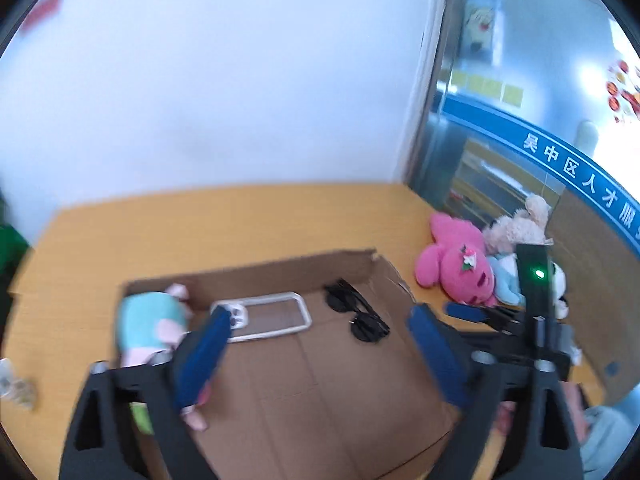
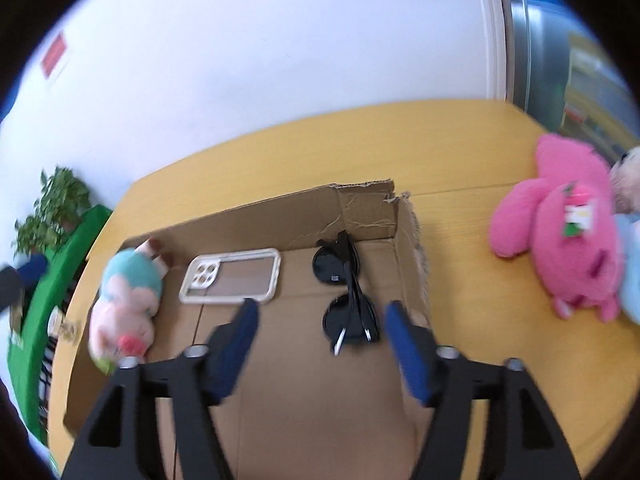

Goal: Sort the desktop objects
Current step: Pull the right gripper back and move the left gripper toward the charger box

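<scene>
Sunglasses [image 2: 346, 300] black, folded, in cardboard box [image 2: 360, 204] (clear phone case [image 2: 230, 276] alongside)

The pale blue plush [image 2: 630, 264] is cut off at the right edge.

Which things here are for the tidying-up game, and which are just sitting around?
For the sorting job:
- cardboard box
- small plush toy, in the box
- phone case, in the box
- sunglasses, in the box
- pink plush, on the table
- beige plush, on the table

Just lying about:
- potted plant
- green thing beside the table
</scene>
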A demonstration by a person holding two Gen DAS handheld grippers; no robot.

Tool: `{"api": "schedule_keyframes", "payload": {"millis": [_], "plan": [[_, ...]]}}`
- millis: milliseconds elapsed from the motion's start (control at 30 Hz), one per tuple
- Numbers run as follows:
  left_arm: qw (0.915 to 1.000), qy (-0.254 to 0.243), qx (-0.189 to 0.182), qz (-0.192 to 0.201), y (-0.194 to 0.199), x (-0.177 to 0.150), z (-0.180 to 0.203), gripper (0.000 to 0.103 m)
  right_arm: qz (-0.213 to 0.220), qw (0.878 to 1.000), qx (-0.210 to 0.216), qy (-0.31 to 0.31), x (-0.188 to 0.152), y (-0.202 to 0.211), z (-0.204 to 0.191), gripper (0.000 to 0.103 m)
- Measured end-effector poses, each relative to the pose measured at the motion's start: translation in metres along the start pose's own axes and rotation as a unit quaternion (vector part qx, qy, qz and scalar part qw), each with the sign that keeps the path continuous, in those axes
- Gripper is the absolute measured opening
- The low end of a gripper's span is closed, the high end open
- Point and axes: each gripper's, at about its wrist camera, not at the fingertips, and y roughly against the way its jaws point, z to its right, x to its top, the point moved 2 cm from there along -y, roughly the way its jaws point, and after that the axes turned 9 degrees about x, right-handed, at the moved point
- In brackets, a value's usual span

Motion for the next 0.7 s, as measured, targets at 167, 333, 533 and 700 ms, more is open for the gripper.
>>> {"api": "schedule_keyframes", "payload": {"millis": [167, 333, 533, 700], "plan": [[0.9929, -0.026, 0.092, 0.071, 0.075, -0.054, 0.018, 0.103, 0.003, 0.998, 0.017, 0.062, -0.059, 0.063, -0.035, 0.079], [0.9911, -0.045, 0.112, 0.056, 0.102, -0.101, 0.031, 0.103, 0.008, 0.995, 0.012, 0.103, -0.115, 0.1, -0.062, 0.079], [0.9917, -0.015, 0.117, 0.05, 0.123, -0.131, 0.04, 0.103, 0.036, 0.993, -0.004, 0.115, -0.148, 0.134, -0.083, 0.079], [0.9945, 0.0, 0.096, 0.04, 0.127, -0.139, 0.042, 0.103, 0.053, 0.99, -0.012, 0.13, -0.153, 0.146, -0.094, 0.079]]}}
